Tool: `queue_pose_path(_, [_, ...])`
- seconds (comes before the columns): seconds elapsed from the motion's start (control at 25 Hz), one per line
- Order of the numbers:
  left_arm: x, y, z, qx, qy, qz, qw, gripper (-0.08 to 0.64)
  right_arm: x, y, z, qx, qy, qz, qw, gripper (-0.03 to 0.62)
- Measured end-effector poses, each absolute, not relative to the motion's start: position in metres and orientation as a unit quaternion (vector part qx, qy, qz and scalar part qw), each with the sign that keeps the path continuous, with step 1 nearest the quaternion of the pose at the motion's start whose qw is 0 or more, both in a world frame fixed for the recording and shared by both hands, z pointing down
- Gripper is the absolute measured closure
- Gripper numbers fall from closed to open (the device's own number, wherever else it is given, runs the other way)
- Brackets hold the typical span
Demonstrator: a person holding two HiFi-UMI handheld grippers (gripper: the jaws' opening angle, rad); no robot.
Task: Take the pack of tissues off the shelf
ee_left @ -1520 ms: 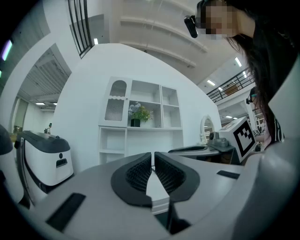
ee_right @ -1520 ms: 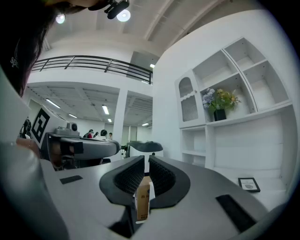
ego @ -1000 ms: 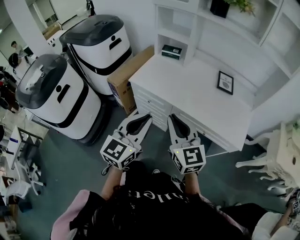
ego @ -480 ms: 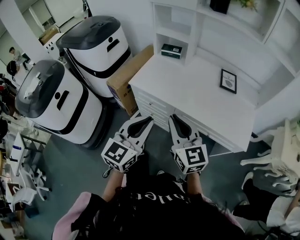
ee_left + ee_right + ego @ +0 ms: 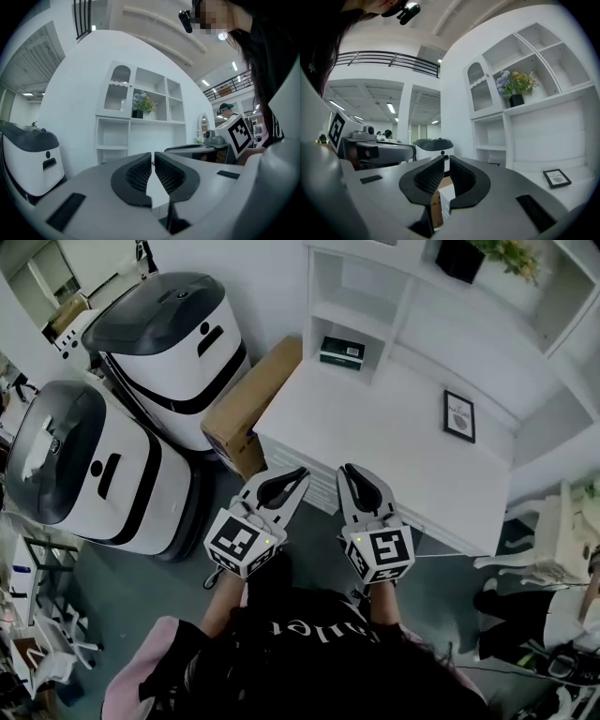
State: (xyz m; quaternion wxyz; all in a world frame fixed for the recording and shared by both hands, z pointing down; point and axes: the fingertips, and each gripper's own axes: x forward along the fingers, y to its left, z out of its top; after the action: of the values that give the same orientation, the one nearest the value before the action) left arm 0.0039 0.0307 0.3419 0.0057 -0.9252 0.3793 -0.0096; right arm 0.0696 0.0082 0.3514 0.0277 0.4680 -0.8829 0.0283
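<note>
Dark green, the pack of tissues (image 5: 341,349) lies in the shelf's (image 5: 313,296) lowest cubby at the head view's upper centre. Its long side runs across the frame, well up-frame of both grippers.

The right gripper (image 5: 350,471) looks slightly nearer.

In the left gripper view, the left gripper (image 5: 153,155) has its jaws together, empty.

In the right gripper view, the jaws are likewise together on nothing (the cardboard box (image 5: 435,208) is merely behind).
</note>
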Motion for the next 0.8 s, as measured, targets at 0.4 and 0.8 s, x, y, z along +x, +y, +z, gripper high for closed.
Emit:
queue_pose_path(0.4, [-0.073, -0.071, 0.333, -0.942, 0.335, 0.008, 0.001, 0.529, -0.006, -0.092, 0.348, 0.505, -0.861, 0.032, 0.046, 0.526])
queue_pose_path(0.8, [-0.108, -0.111, 0.348, -0.950, 0.313, 0.002, -0.014, 0.529, -0.036, -0.128, 0.361, 0.526, -0.848, 0.035, 0.061, 0.526])
